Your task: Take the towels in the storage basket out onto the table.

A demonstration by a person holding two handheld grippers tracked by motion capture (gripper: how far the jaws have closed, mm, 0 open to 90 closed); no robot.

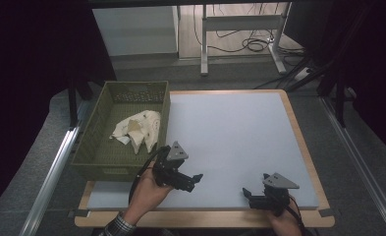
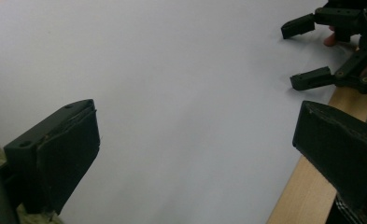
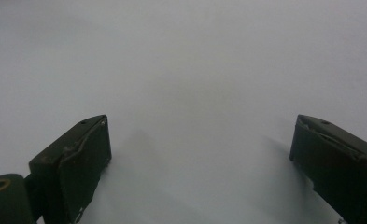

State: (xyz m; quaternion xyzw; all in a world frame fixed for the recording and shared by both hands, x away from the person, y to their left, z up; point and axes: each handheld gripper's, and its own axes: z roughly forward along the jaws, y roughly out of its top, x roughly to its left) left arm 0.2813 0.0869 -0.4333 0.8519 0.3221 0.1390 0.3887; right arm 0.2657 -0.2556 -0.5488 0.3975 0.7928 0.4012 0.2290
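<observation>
Nearest the high camera, two hands come in from the bottom edge, each holding a gripper low over a pale grey mat (image 1: 230,132) that covers most of the wooden table (image 1: 311,162). At the mat's far left stands an olive perforated basket (image 1: 96,137), and a crumpled cream cloth (image 1: 137,129) lies inside it, near its right wall. Just off the basket's near right corner sits the left gripper (image 1: 196,179), jaws spread wide and empty. Well apart at the near right, the right gripper (image 1: 252,195) hovers with jaws likewise wide, holding nothing.
</observation>
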